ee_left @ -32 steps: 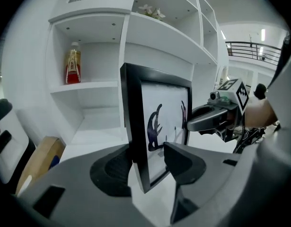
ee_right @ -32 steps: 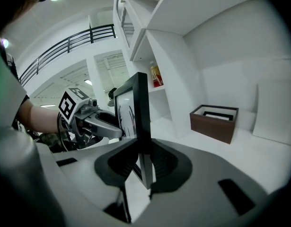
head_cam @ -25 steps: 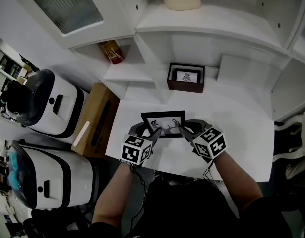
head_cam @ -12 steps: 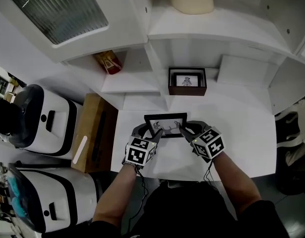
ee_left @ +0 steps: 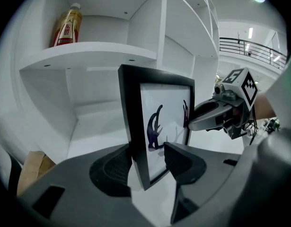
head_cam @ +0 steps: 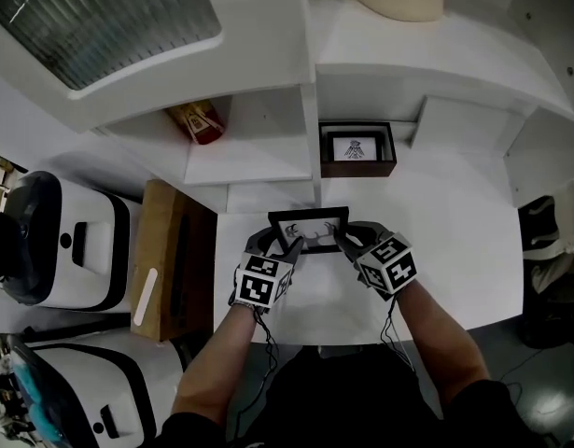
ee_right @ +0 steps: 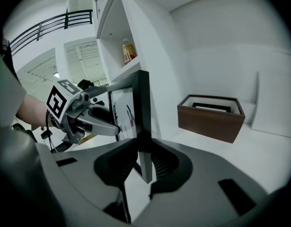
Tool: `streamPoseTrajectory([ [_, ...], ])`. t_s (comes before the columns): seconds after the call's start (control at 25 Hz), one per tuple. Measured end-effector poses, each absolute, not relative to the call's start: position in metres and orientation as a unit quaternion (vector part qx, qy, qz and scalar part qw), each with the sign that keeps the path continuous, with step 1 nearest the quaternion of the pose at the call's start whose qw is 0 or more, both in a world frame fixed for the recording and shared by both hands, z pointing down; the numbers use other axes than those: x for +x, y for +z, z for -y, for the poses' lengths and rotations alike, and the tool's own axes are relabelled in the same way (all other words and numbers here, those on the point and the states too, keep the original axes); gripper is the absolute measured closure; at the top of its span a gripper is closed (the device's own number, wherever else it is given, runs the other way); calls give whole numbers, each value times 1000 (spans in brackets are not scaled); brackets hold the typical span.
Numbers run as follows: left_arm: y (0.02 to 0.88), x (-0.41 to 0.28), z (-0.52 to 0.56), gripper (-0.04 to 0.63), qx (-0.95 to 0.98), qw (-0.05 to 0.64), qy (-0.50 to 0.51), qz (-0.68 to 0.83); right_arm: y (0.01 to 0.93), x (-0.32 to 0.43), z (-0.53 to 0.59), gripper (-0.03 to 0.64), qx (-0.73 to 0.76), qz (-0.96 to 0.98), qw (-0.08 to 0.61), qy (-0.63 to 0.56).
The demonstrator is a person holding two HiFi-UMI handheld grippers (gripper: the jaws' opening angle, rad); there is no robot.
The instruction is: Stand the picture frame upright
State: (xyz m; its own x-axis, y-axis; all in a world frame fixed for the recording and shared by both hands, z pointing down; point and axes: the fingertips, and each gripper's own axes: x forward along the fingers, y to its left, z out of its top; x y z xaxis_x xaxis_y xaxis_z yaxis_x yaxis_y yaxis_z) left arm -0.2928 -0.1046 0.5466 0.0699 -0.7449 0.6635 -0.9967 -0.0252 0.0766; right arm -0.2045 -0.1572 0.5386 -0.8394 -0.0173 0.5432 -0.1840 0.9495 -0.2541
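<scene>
While left tongs [head_cam: 288, 245] and right tongs [head_cam: 344, 243] each clamp a side of the frame [head_cam: 308, 227], it is already upright over the surface [head_cam: 455, 241], so only settling and release seem left.

Nothing legible anywhere; the bottle [ee_left: 66, 28] on the shelf [ee_left: 88, 56] wears a red label with pale print, too blurred to read.

The grey left gripper [head_cam: 285, 244] and right gripper [head_cam: 347, 239] each carry a black-and-white marker cube [head_cam: 263, 281] and thin dark cables [head_cam: 391, 320].
</scene>
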Motion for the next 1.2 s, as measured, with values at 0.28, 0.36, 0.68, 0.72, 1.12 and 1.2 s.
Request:
streamPoseTrajectory([
  [0.28, 562, -312, 118, 377, 686, 278, 228, 632, 553, -223, 169, 540, 66, 943, 288, 153],
  [0.36, 563, -316, 121, 377, 689, 277, 226, 631, 555, -227, 172, 540, 70, 943, 287, 155],
  [0.68, 565, -321, 130, 377, 698, 269, 230, 622, 558, -231, 179, 539, 85, 941, 284, 163],
  [0.72, 565, -321, 130, 377, 699, 269, 229, 621, 558, -231, 180, 540, 87, 941, 284, 164],
  [1.12, 564, -326, 135, 377, 705, 263, 227, 618, 558, -235, 183, 538, 91, 942, 276, 167],
  [1.2, 564, -326, 135, 377, 706, 263, 226, 618, 557, -236, 183, 538, 91, 942, 275, 167],
])
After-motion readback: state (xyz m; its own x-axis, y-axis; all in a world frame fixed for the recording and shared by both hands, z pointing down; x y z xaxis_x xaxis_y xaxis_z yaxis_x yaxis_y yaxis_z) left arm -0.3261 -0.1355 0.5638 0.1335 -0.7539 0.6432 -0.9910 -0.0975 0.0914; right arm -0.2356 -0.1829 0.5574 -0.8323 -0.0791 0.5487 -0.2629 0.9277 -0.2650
